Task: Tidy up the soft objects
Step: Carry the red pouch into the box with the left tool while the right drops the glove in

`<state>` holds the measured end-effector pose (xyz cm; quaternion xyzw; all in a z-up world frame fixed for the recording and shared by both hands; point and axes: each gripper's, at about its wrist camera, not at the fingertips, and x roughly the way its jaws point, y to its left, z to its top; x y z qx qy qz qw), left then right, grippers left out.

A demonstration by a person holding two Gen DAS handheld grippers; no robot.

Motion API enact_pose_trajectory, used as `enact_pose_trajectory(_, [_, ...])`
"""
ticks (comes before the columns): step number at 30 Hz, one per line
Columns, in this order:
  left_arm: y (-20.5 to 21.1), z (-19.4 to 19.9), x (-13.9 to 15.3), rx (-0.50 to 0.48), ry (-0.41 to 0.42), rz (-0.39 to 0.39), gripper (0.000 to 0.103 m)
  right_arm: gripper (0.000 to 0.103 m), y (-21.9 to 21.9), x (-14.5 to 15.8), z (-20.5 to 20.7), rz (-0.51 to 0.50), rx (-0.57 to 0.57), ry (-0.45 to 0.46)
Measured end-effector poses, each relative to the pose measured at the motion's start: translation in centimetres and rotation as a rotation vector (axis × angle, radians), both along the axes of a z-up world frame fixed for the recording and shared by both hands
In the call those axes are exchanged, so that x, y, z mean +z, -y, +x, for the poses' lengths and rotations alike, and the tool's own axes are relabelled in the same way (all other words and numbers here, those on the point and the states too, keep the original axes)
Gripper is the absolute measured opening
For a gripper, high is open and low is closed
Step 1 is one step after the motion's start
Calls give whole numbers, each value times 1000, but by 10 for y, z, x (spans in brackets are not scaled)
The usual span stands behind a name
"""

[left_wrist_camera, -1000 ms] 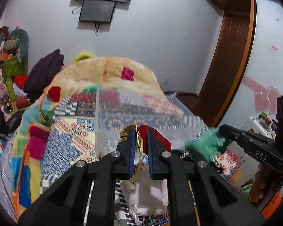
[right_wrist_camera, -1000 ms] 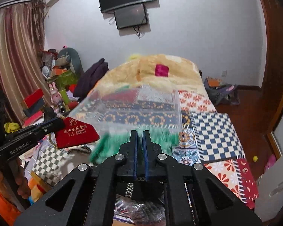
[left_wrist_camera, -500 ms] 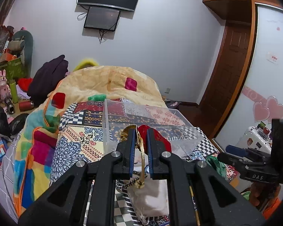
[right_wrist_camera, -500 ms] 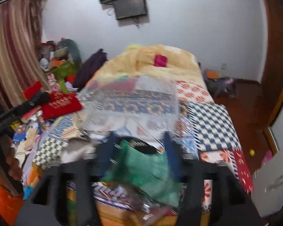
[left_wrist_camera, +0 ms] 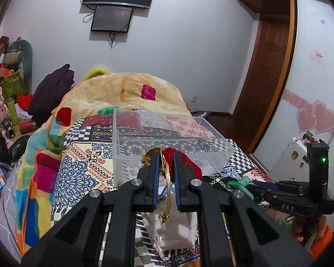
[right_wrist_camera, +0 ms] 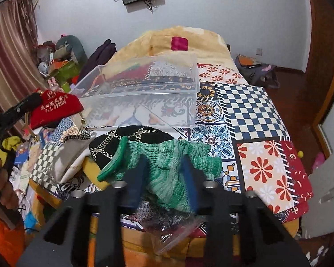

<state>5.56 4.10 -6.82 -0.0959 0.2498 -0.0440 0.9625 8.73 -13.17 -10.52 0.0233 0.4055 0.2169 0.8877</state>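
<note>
My left gripper is shut on a red pouch with a gold cord, held in the air before the clear plastic bin on the bed. The pouch also shows in the right wrist view. My right gripper is open, its fingers either side of a green knitted glove that lies on the pile at the bed's near end. The glove also shows in the left wrist view.
A black chain-trimmed item, a white cloth bag and a clear bag of dark things lie in the pile. The patchwork quilt covers the bed. Clutter fills the floor at left.
My right gripper opened and let go of the green glove, which now lies on the pile. The gripper dropped lower. My left gripper still holds the red pouch.
</note>
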Motion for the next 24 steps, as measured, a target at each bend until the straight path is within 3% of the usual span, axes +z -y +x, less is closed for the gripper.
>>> enact_pose_trajectory(2, [0,0,0,1,1,-1,11,10,2,2,-1,6,-5,9])
enact_pose_trajectory(5, [0,-1,1,6,6,-4,11,6,0,8,-5,-4,-10,38])
enact_pose_trajectory(16, [-10,4,22,32,59,-3,11,5,-12,63,-3,36,1,195])
enact_pose_trajectory(24, [-19,39,36,56,73,6,11,5,-43,91,30,33,18,261])
